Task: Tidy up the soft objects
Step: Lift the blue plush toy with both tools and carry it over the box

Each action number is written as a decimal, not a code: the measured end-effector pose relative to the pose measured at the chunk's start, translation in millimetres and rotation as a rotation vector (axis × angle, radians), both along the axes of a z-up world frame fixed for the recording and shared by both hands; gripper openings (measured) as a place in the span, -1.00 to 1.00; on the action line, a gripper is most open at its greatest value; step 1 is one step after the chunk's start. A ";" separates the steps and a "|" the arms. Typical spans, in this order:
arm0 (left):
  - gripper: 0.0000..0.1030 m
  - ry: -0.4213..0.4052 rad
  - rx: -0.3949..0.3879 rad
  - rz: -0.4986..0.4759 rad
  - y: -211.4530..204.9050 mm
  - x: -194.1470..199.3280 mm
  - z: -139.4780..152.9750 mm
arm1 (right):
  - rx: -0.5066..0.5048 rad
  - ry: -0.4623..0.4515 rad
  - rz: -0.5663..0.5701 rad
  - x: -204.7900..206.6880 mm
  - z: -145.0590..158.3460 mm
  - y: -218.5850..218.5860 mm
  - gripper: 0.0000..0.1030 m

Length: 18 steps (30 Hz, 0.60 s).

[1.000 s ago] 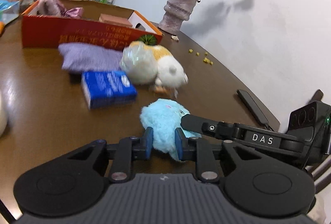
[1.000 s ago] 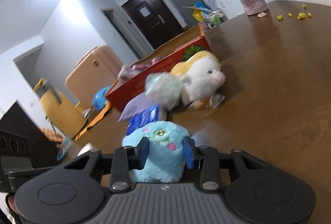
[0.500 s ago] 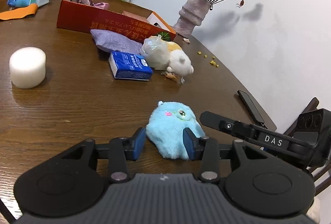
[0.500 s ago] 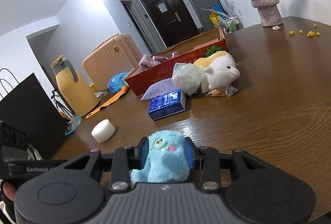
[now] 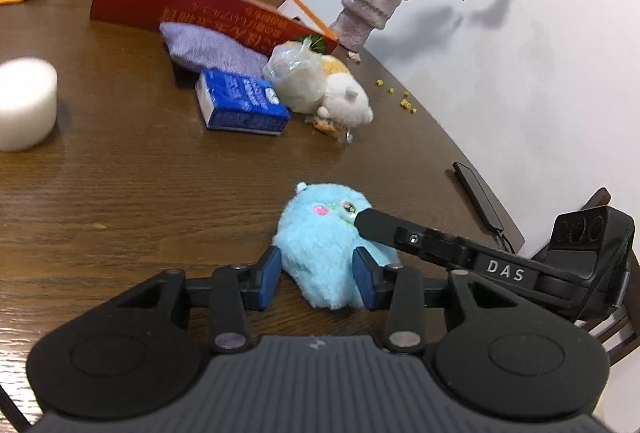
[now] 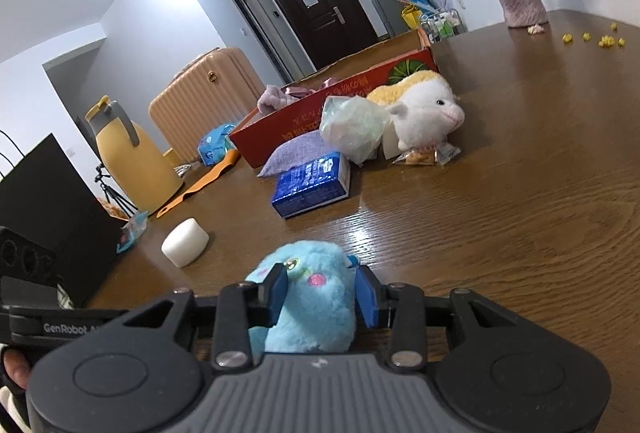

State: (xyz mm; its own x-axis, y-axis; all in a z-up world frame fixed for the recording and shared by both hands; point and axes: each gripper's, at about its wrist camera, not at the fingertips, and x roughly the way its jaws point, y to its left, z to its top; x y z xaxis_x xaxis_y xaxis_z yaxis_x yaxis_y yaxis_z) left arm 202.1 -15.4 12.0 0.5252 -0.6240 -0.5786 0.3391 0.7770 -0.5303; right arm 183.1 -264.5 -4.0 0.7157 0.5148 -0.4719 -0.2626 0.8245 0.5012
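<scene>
A light blue plush toy (image 5: 320, 233) (image 6: 316, 297) sits low over the brown table (image 5: 120, 193), between both grippers. My right gripper (image 6: 322, 289) is shut on it, the blue pads pressing into the fur at both sides. Its finger (image 5: 384, 229) reaches in from the right in the left wrist view. My left gripper (image 5: 318, 281) straddles the toy's near end; its jaws are closing, and the fur there is not squeezed. Farther back stands an orange box (image 5: 180, 5) (image 6: 304, 121) holding pink soft items.
In front of the box lie a lilac pillow (image 5: 212, 49), a blue tissue pack (image 5: 240, 101), a plastic bag (image 5: 296, 73) and a white-and-yellow plush (image 5: 344, 101). A white roll (image 5: 24, 105) stands at left. A vase (image 5: 368, 5) and a phone (image 5: 480, 197) stand near the table's right edge.
The left gripper's jaws went from a tight pinch on the blue toy to a wider stance around it. Both views pulled back from the box. The right gripper kept its grip.
</scene>
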 end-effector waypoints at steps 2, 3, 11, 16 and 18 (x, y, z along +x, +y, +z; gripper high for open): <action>-0.39 0.005 -0.003 0.005 0.9 1.7 -1.8 | 0.014 0.000 0.005 2.4 -0.5 -0.8 -0.38; -0.42 0.007 -0.012 0.003 2.2 3.0 -2.1 | 0.009 -0.001 0.006 3.2 -0.1 -0.5 -0.39; -0.47 -0.026 -0.033 -0.006 3.5 11.2 9.6 | 0.019 -0.008 0.001 7.0 11.6 -2.1 -0.42; -0.47 -0.102 -0.084 -0.008 2.5 40.0 47.2 | 0.016 -0.088 -0.002 26.8 49.4 -8.5 -0.42; -0.47 -0.160 -0.089 -0.008 0.4 51.8 65.8 | 0.021 -0.124 -0.003 41.0 67.8 -12.9 -0.42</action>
